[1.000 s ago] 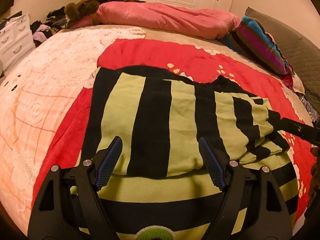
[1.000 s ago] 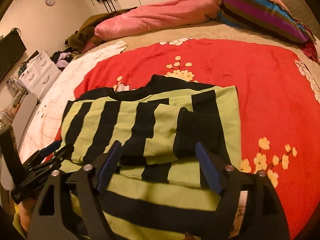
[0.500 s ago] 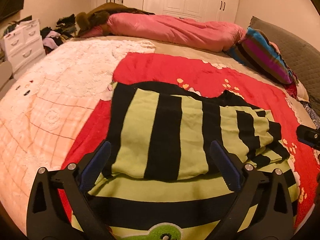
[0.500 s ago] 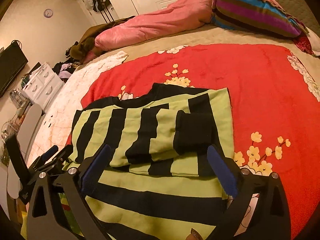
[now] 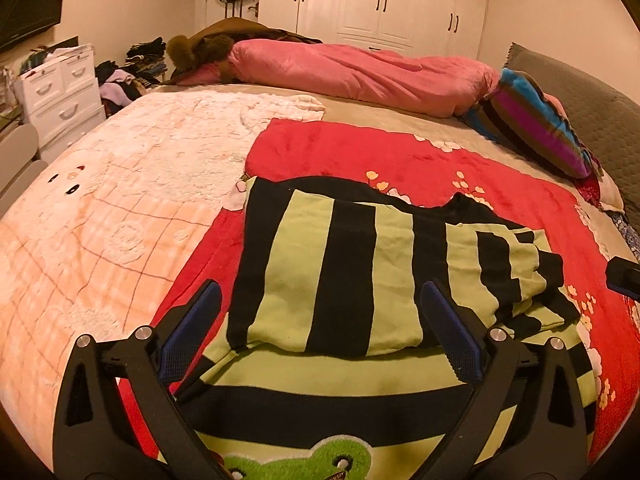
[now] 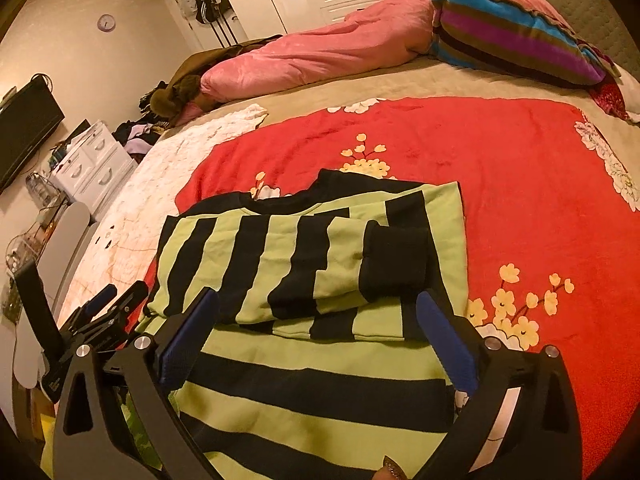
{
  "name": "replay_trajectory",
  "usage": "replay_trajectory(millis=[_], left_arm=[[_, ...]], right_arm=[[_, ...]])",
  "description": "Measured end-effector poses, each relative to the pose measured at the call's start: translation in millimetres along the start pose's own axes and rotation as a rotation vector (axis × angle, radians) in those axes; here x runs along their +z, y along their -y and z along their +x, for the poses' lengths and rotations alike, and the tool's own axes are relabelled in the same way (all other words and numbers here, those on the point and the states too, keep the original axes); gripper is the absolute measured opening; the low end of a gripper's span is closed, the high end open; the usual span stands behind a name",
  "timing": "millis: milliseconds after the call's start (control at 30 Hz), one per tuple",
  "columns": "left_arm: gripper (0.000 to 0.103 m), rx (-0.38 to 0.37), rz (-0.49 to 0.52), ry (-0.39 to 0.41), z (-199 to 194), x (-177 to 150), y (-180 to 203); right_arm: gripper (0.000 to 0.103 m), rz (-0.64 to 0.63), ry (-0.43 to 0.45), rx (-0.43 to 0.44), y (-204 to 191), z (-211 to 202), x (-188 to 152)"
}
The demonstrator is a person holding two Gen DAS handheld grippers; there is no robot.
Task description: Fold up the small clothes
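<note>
A small green-and-black striped sweater [image 5: 340, 272] [image 6: 304, 256] lies on a red flowered blanket [image 5: 400, 160] [image 6: 500, 184] on the bed. Its sleeves are folded in across the body, and a green frog patch [image 5: 304, 456] shows at the near edge. My left gripper [image 5: 320, 304] hangs open just above the near left part of the sweater, with nothing between its blue pads. Over the near right part, my right gripper [image 6: 316, 312] also stands wide open and holds nothing. The left gripper [image 6: 100, 316] shows at the left edge of the right wrist view.
A pale pink-and-white blanket [image 5: 104, 208] covers the bed's left side. A pink quilt [image 5: 360, 76] and a striped pillow [image 5: 536, 128] lie at the far end. White drawers [image 5: 64, 92], a clothes pile [image 5: 128, 76] and wardrobes [image 5: 392, 0] stand beyond the bed.
Both grippers opened wider and rose slightly away from the sweater, so more of the bed and room shows. The sweater stayed flat where it was.
</note>
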State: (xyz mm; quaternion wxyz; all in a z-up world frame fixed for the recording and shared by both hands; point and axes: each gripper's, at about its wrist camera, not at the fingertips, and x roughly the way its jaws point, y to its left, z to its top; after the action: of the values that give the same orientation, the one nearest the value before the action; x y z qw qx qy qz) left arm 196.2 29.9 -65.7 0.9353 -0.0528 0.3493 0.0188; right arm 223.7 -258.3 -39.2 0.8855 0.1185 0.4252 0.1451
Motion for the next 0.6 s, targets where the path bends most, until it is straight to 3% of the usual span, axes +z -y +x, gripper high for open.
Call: replay_trajectory(millis=[600], left_arm=[[0.093,0.016,-0.025,0.084,-52.9,1.2,-6.5]], right_arm=[[0.098,0.005,0.038,0.034,1.1,-38.0,-4.1]])
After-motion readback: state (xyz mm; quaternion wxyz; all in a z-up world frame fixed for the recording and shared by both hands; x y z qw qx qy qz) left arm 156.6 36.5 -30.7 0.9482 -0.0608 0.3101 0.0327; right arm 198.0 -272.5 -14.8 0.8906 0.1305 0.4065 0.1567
